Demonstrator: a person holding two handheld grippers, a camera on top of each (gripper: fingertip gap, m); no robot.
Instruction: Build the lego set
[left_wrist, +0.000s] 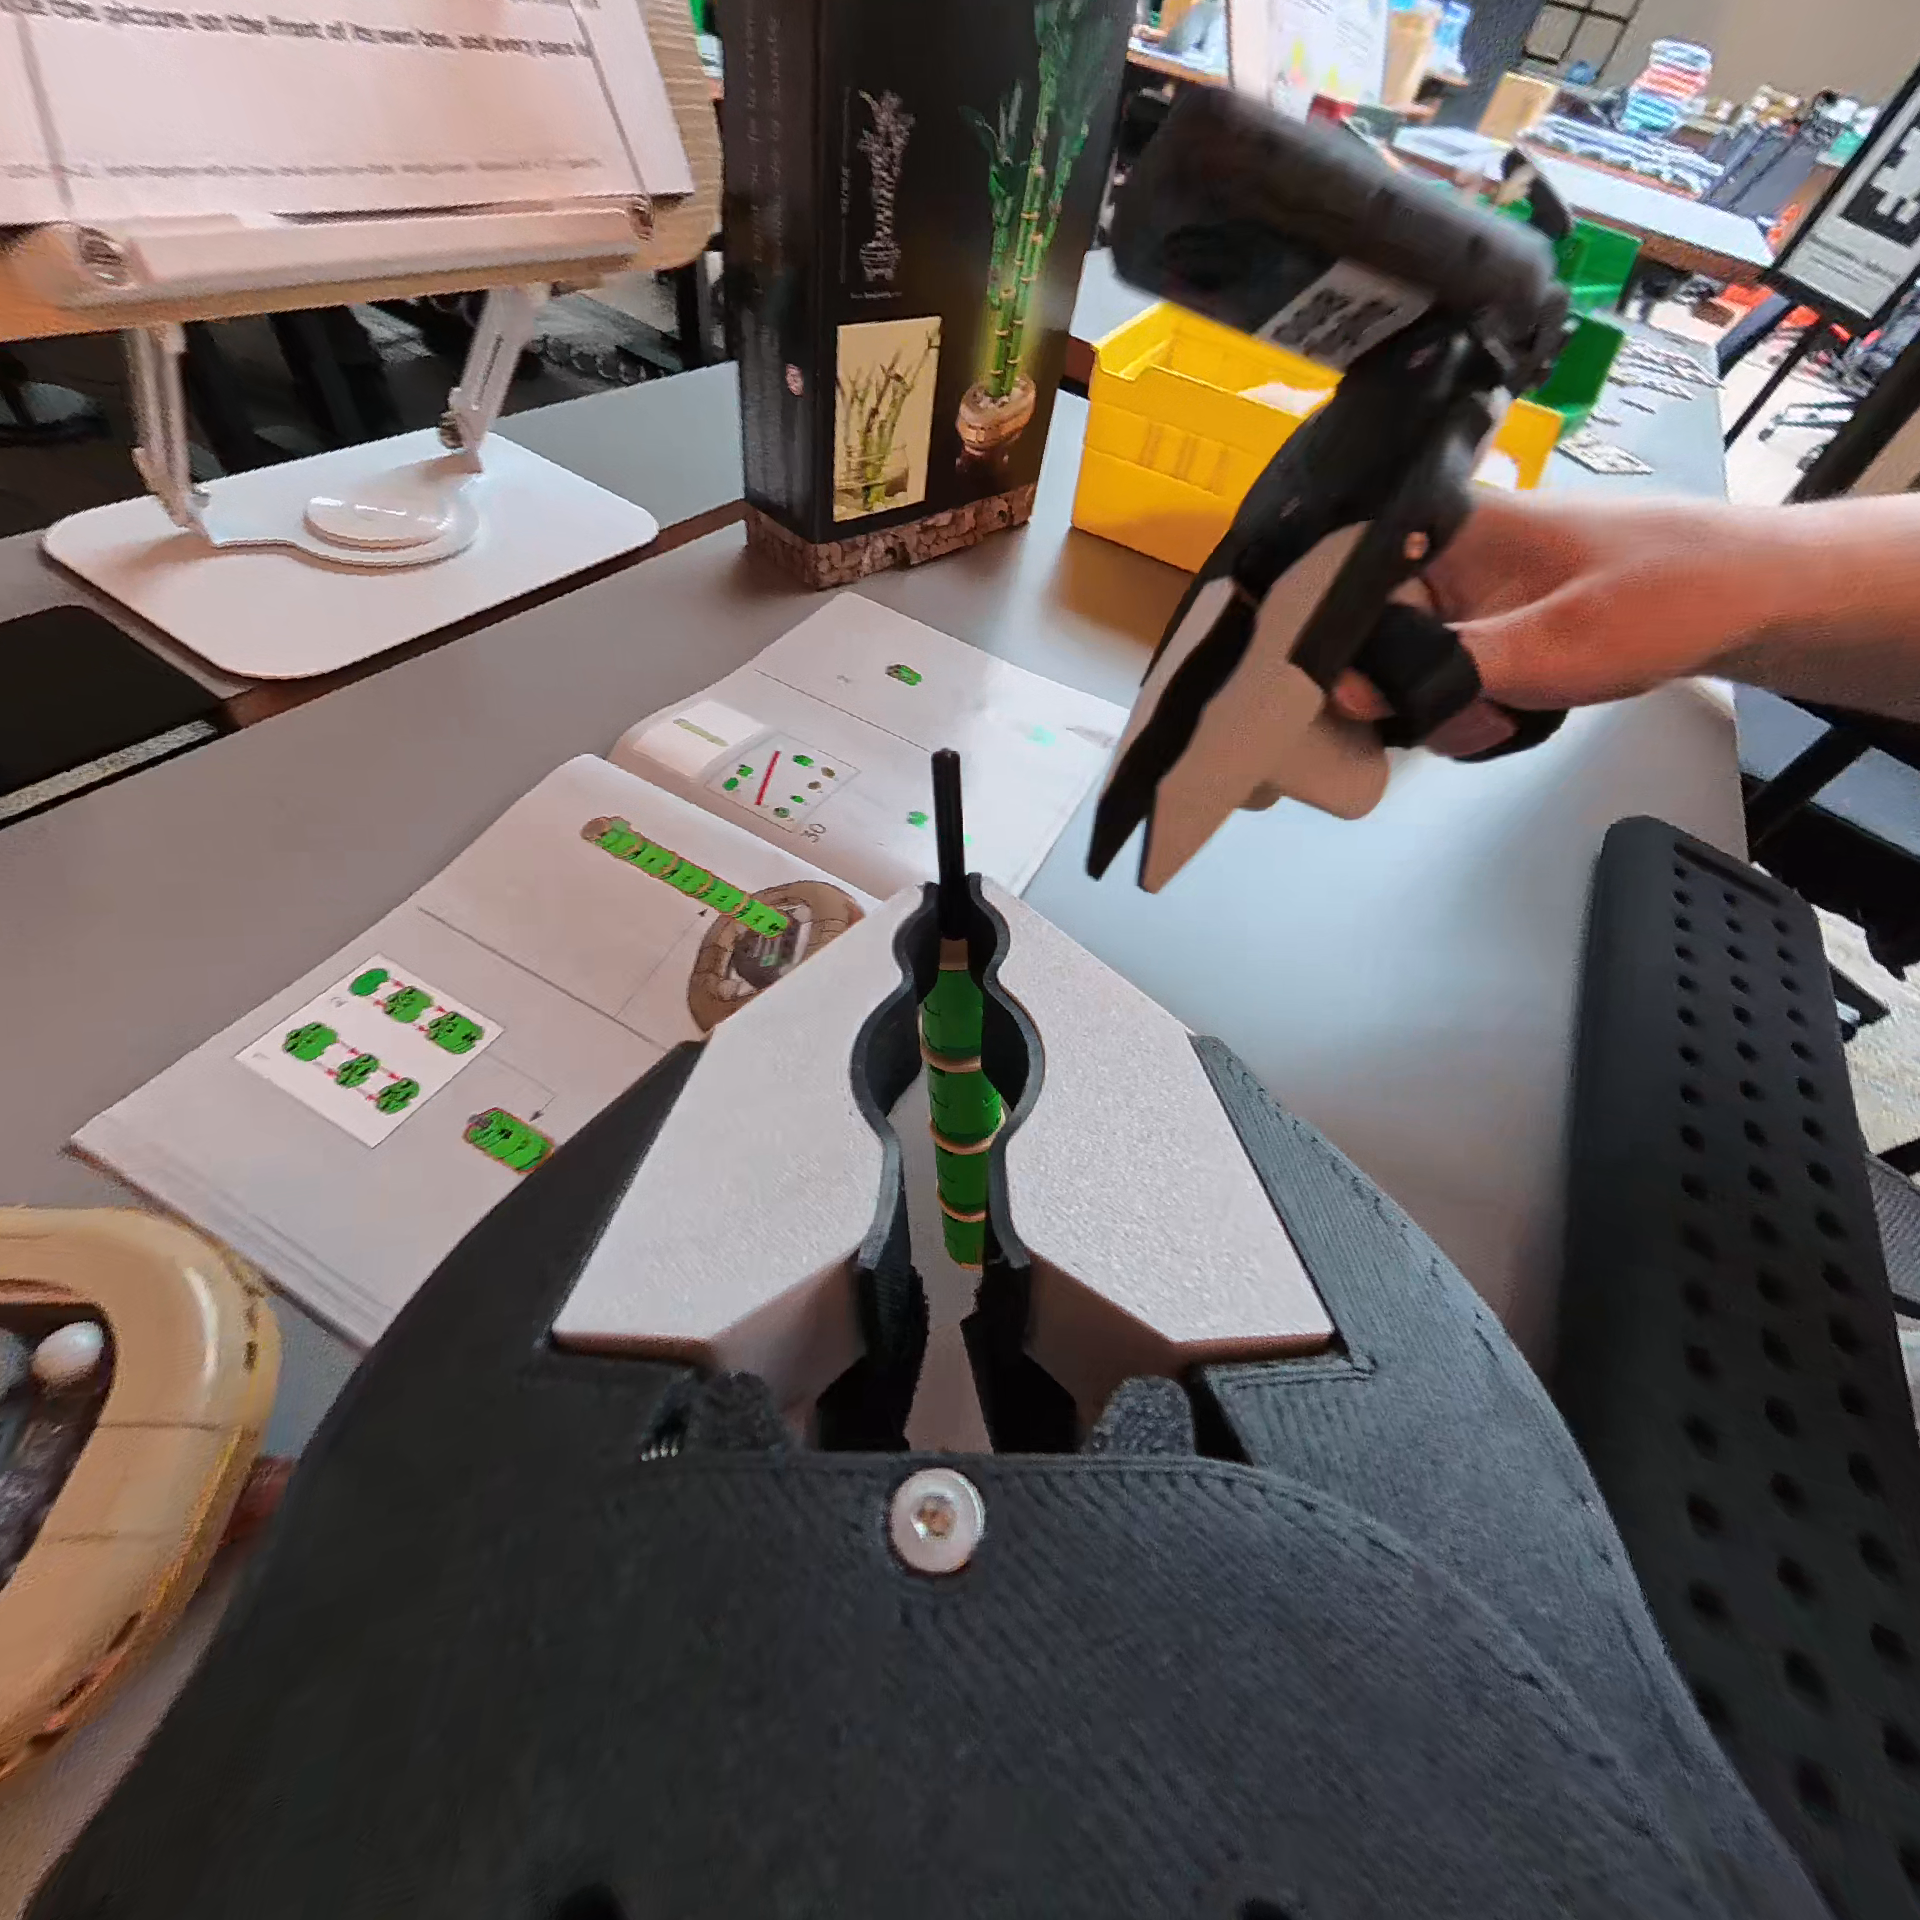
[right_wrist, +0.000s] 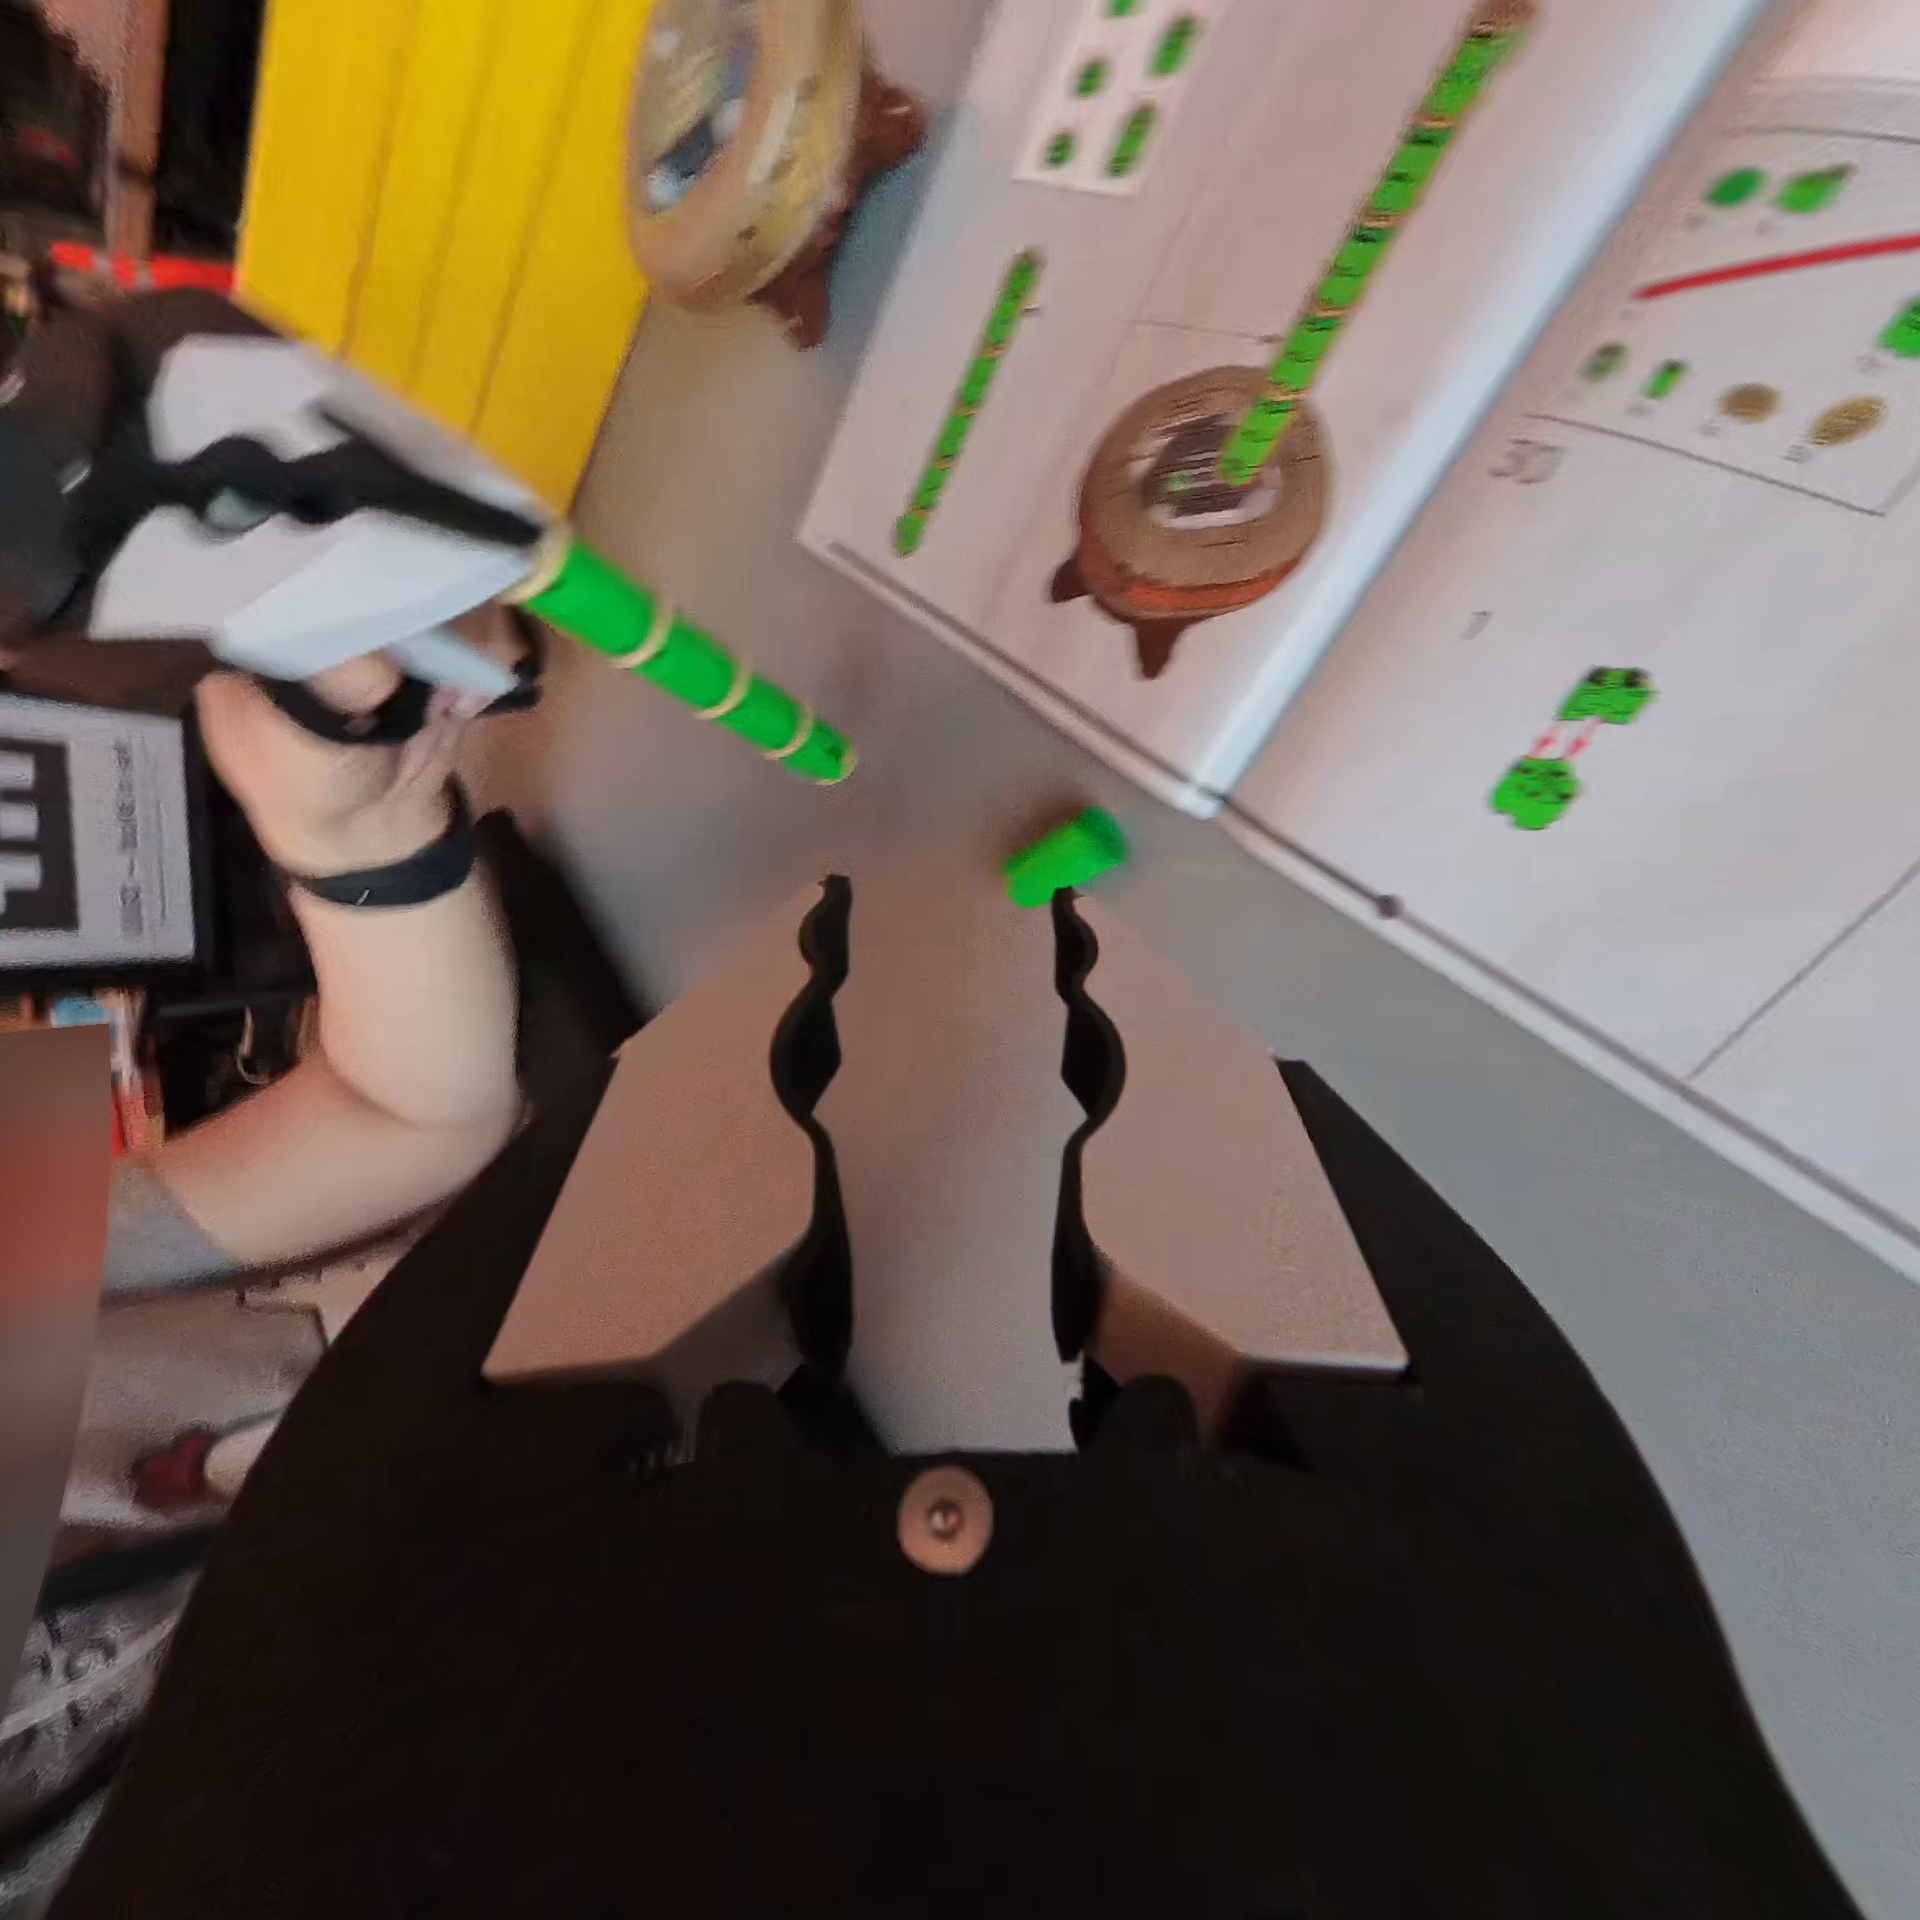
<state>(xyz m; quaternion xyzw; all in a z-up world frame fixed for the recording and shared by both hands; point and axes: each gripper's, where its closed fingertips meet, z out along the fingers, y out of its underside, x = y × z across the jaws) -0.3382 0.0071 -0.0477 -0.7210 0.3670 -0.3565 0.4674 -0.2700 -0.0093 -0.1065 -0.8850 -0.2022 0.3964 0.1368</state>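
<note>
right tongs (right_wrist: 948, 894) parted, empty | green piece (right_wrist: 1065, 857) on table at 1 o'clock off the tip — nearest | left tongs (left_wrist: 951, 1039) clamp stalk (left_wrist: 958, 1101), axis 12–6

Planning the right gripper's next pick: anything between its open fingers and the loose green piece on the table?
Nothing visible. The green piece lies on bare table just past the right gripper, off its right fingertip. The stalk in the left gripper hangs off to the side.

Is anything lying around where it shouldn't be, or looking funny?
One small green piece lies alone on the grey table, just past the open right gripper and beside the instruction booklet. It looks stray. The green stalk is held straight in the left gripper.
</note>
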